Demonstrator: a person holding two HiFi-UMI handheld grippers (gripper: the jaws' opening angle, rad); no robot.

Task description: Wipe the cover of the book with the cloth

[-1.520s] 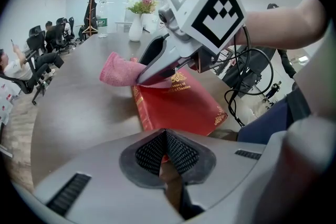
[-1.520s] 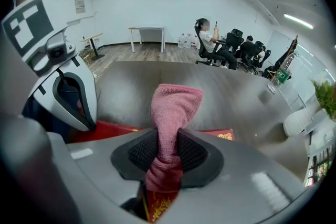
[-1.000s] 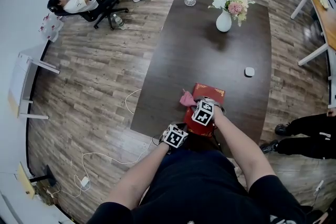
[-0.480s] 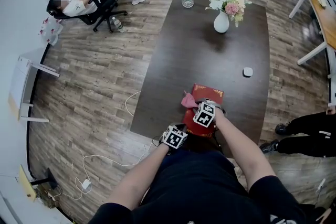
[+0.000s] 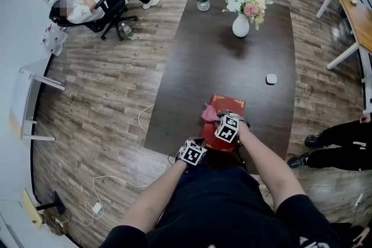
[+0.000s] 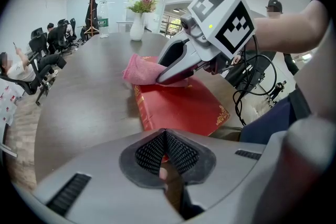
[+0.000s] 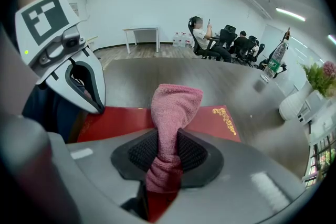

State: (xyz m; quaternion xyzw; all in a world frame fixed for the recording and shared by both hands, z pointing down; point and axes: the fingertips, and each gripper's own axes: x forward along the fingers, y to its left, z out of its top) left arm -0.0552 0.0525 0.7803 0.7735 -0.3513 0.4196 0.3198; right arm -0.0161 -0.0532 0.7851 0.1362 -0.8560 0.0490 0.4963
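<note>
Red book [image 5: 228, 104] lying flat; pink cloth [image 5: 208, 114] bunched on cover.

Head camera looked steeply down over left tongs [image 5: 203, 141] and right tongs [image 5: 213, 119]; their close cameras shared the book [image 5: 229, 104] ahead.

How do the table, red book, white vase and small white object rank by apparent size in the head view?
Largest to smallest:
table
red book, partly covered
white vase
small white object
</note>
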